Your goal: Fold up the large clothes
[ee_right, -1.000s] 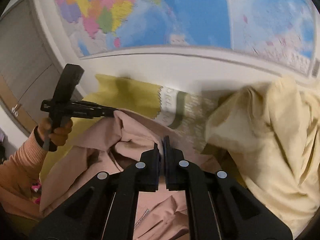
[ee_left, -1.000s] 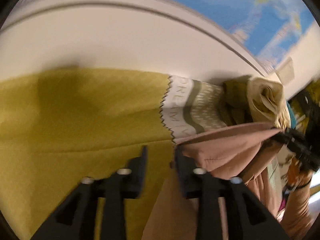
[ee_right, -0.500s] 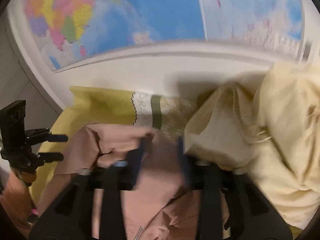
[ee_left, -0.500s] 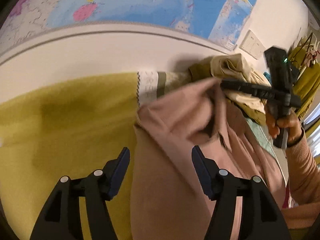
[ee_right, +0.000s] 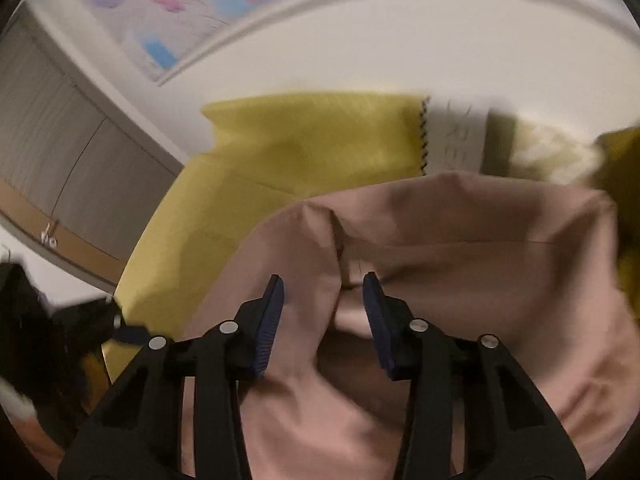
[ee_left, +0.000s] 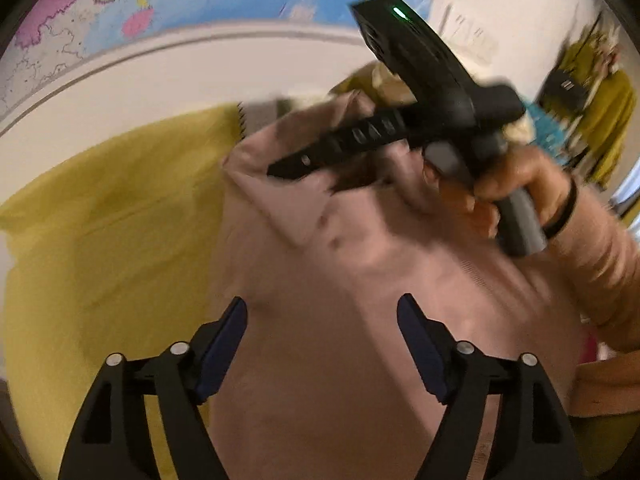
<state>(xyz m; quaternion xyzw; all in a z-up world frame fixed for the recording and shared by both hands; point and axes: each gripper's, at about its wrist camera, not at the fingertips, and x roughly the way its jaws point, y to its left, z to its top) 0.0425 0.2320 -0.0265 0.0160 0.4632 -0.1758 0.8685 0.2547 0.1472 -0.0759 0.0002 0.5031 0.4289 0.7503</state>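
A dusty-pink garment lies bunched on a yellow-green cloth. My left gripper is open wide and empty, just above the garment's near part. In the left wrist view my right gripper reaches in from the right over the garment's far folded edge. In the right wrist view my right gripper is open, its fingers either side of a raised fold of the pink garment, not closed on it. The left gripper shows as a dark blur at lower left.
The yellow-green cloth covers the surface against a white wall with a world map. A patterned white and olive textile lies at the back. Grey cabinet doors stand left. Clothes hang at far right.
Both grippers have opened and let go of the pink garment, which has dropped onto the cloth. My right gripper has swung left and down over the garment; the cream clothes have left its view.
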